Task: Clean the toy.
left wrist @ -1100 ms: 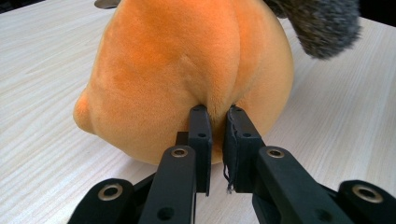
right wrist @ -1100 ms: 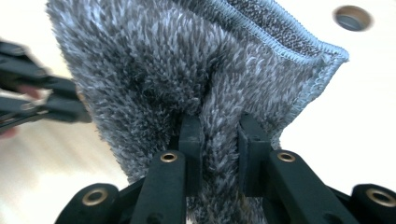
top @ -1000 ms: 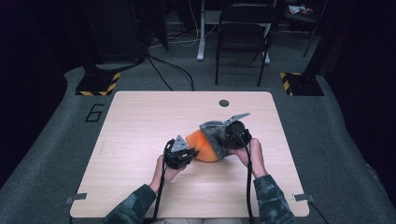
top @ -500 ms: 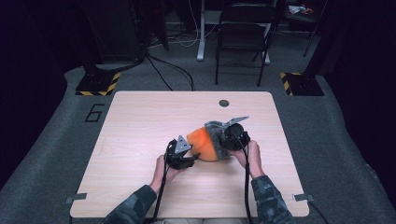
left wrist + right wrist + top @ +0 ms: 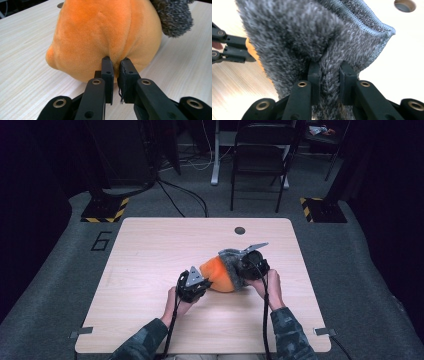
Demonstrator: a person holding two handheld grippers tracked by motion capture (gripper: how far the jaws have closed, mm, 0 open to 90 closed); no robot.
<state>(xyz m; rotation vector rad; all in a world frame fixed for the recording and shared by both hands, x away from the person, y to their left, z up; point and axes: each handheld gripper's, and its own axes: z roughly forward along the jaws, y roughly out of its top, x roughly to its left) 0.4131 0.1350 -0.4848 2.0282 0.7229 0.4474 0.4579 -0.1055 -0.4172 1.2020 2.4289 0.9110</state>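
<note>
An orange plush toy point(image 5: 219, 274) lies on the table with a grey furry cloth point(image 5: 231, 261) over its right end. My left gripper point(image 5: 202, 282) sits at the toy's left end. In the left gripper view its jaws point(image 5: 116, 62) have just been closing and now pinch a fold of the orange plush point(image 5: 100, 30). My right gripper point(image 5: 243, 268) is at the toy's right end. It is shut point(image 5: 329, 68) on a fold of the grey cloth point(image 5: 307, 32), whose stitched edge runs up to the right. A hand holds each gripper.
The wooden table point(image 5: 150, 250) has a round cable hole point(image 5: 240, 230) near its far edge. Beyond it stand a folding chair point(image 5: 260, 160) and two striped stand bases point(image 5: 105, 210). A "6" point(image 5: 101, 240) marks the floor at the left.
</note>
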